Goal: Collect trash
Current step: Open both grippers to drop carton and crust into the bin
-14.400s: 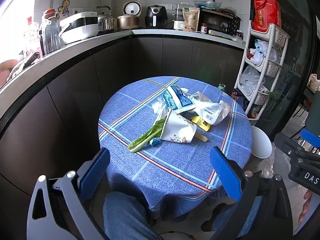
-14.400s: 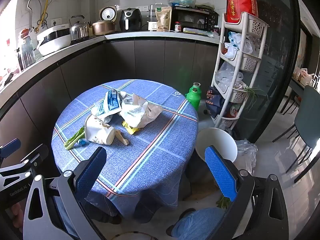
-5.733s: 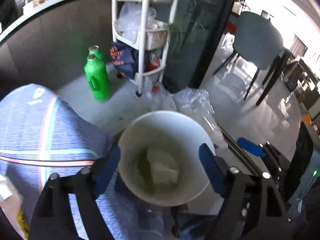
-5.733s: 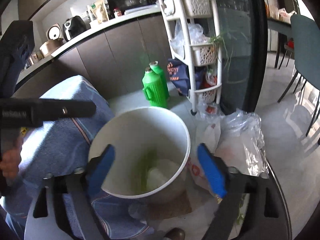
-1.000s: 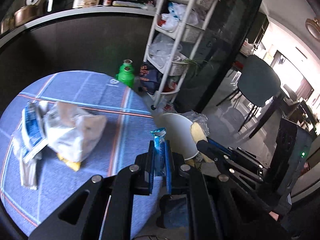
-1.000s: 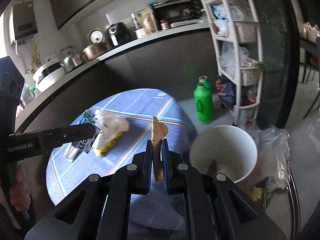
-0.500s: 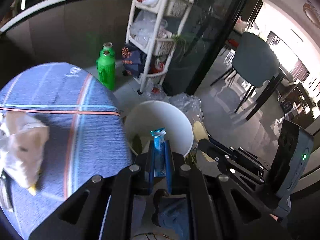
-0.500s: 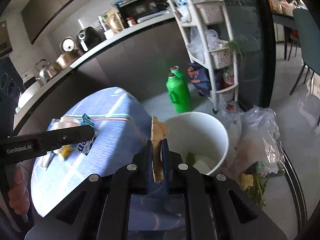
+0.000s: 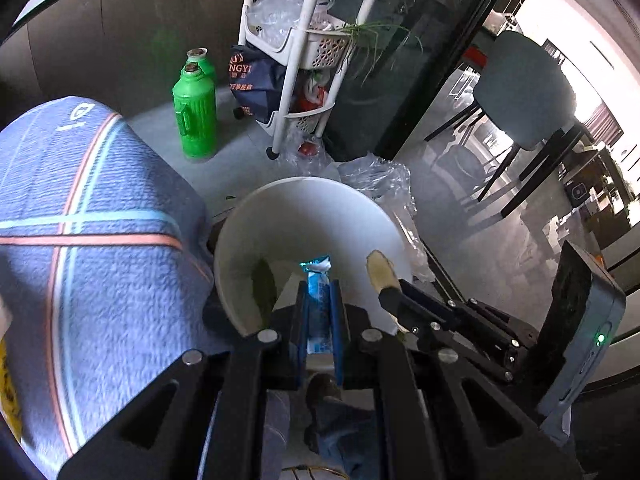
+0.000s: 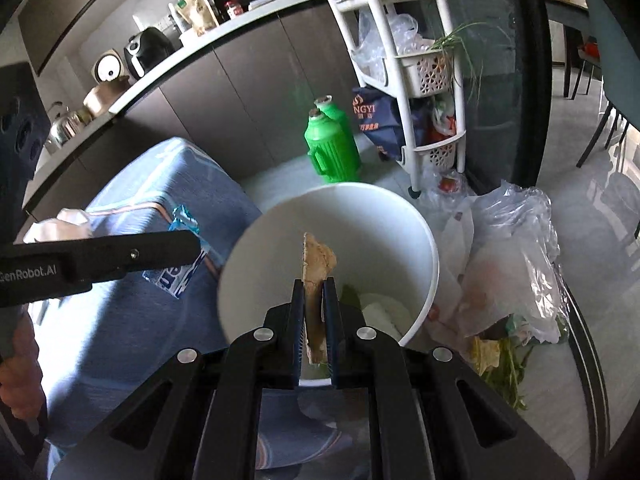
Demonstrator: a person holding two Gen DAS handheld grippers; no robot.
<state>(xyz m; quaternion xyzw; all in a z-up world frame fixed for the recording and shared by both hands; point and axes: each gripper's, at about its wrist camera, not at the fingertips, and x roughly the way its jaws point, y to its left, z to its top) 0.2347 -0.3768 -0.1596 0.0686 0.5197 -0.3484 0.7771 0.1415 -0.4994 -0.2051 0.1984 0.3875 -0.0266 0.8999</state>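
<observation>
Left wrist view: the left gripper [image 9: 319, 300] is pinching a blue wrapper [image 9: 319, 280] just ahead of its tips, over the white bin [image 9: 280, 208]. Release only once the wrapper is hanging inside the rim.

Right wrist view: the right gripper [image 10: 314, 300] is clamping a tan scrap [image 10: 316, 260] above the bin's mouth; it should let go squarely over the opening.

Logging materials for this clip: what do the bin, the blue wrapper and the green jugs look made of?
Bin: smooth white plastic, matte with slight sheen.
Blue wrapper: thin glossy film, crimped end.
Green jugs: ribbed moulded plastic, probably; cork-like stoppers.
</observation>
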